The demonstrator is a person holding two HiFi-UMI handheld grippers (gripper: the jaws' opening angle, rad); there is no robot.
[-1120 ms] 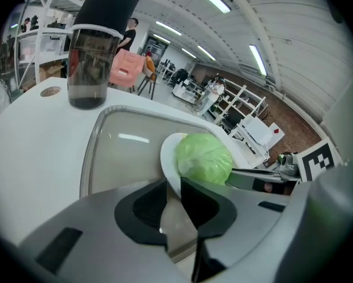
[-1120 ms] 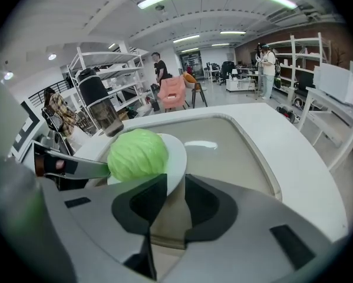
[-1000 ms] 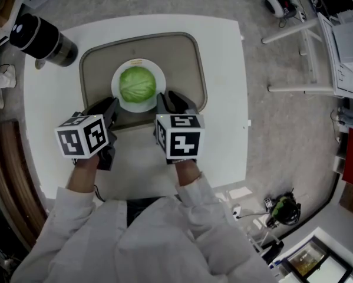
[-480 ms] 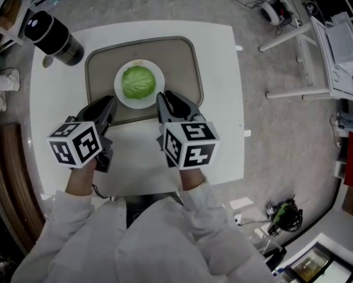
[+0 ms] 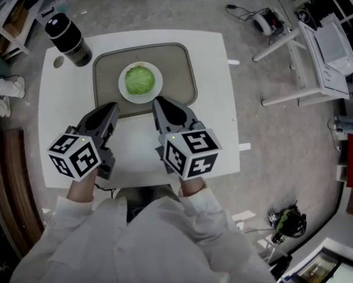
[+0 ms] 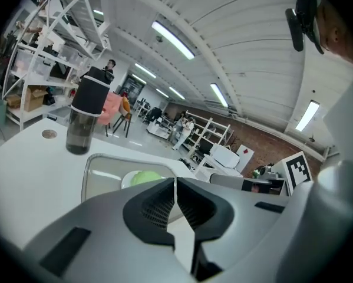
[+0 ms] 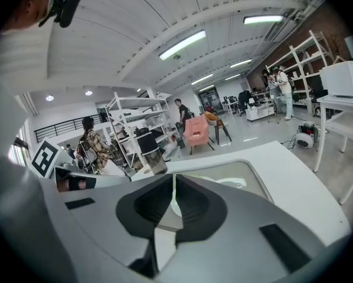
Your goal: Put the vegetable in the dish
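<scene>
A round green cabbage (image 5: 140,80) sits on a white plate (image 5: 124,92) in the middle of a grey tray (image 5: 179,75) on the white table (image 5: 217,128). Both grippers hover near the tray's front edge, apart from the plate. My left gripper (image 5: 109,108) is shut and empty; its view shows the jaws (image 6: 175,184) meeting, with the cabbage (image 6: 145,177) beyond them. My right gripper (image 5: 158,102) has just been closing and holds nothing; in its own view the jaws (image 7: 174,181) meet in front of the plate (image 7: 232,183).
A dark bottle (image 5: 67,38) stands at the table's far left corner beside the tray, with a small round disc (image 5: 58,62) next to it. White furniture (image 5: 317,46) and cables lie on the floor to the right. Shelving stands at the far left.
Both grippers have lifted and drawn back from beside the plate toward the person. The right jaws have closed on nothing. The cabbage has stayed on the plate.
</scene>
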